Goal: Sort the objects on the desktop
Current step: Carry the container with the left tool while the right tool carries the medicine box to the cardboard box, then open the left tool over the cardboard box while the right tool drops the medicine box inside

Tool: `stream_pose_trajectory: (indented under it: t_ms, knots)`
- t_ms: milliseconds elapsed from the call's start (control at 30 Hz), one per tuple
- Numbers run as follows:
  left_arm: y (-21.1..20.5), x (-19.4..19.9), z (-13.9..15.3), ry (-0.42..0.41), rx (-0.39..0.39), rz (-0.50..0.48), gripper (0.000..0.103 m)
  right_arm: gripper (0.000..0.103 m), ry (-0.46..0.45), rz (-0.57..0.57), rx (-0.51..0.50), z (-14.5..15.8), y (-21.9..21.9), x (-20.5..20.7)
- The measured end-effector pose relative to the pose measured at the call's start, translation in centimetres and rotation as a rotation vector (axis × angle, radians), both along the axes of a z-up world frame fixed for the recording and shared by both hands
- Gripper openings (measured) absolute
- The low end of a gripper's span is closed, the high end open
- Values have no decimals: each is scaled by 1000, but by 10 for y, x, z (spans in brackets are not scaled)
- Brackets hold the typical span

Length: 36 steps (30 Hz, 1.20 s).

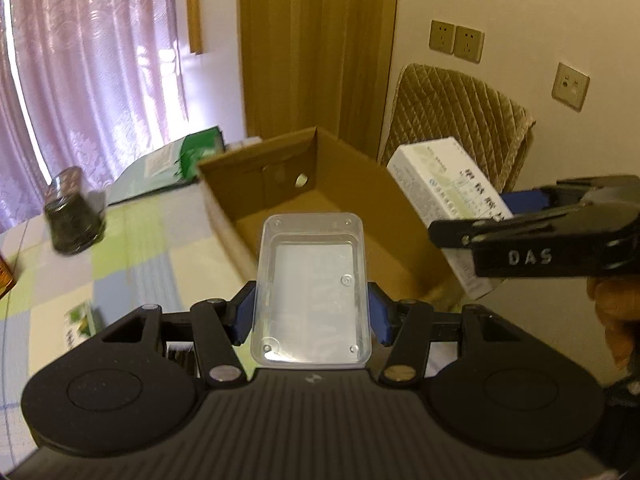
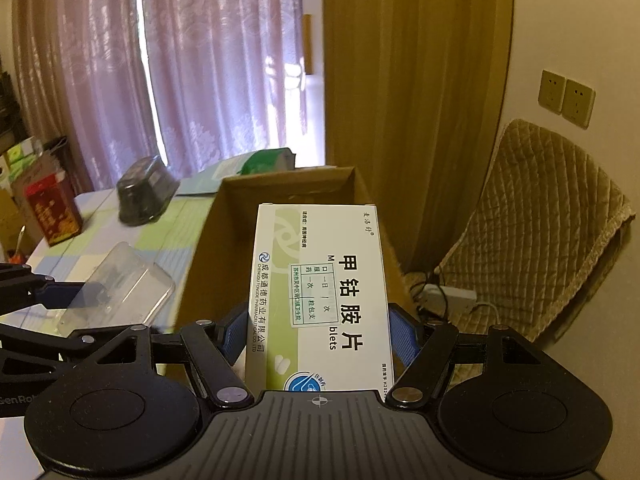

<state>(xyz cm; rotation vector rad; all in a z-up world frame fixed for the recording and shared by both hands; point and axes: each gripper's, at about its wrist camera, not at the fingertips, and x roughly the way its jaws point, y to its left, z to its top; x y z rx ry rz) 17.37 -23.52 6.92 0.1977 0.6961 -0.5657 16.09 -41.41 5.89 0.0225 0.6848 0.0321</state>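
My left gripper [image 1: 311, 312] is shut on a clear plastic tray [image 1: 310, 288], held above the near part of an open cardboard box [image 1: 256, 184]. My right gripper [image 2: 319, 334] is shut on a white and green medicine box [image 2: 320, 292], raised over the same cardboard box [image 2: 288, 188]. In the left wrist view the medicine box [image 1: 444, 188] and the right gripper [image 1: 480, 216] hang at the box's right edge. The right wrist view shows the clear tray [image 2: 120, 292] and the left gripper at the lower left.
A dark jar [image 1: 74, 216] lies on the checked tablecloth [image 1: 132, 248] at the left, with green folders [image 1: 160, 168] behind. A red tin [image 2: 52, 212] stands at the table's far left. A quilted chair [image 2: 540, 232] and wall sockets [image 1: 456, 40] are to the right.
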Motion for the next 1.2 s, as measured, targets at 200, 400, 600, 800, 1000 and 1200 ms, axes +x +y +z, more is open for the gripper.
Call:
stream_pose_trajectory:
  t_ms: [200, 400, 600, 800, 1000, 1200]
  knots:
    - [-34, 36, -19, 27, -1, -15, 51, 70, 38, 3, -9, -20, -18, 27]
    - [-52, 59, -44, 65, 20, -29, 51, 70, 57, -17, 4, -38, -30, 35]
    - [-53, 73, -57, 66, 36, -26, 52, 70, 53, -15, -1, -42, -29, 37]
    - [-33, 72, -49, 32, 12, 5, 68, 70, 51, 1, -11, -42, -22, 42]
    - [1, 57, -40, 8, -7, 64, 69, 70, 59, 35, -20, -48, -10, 51]
    - [32, 45, -40, 27, -22, 118, 69, 70, 84, 73, -44, -62, 5, 70]
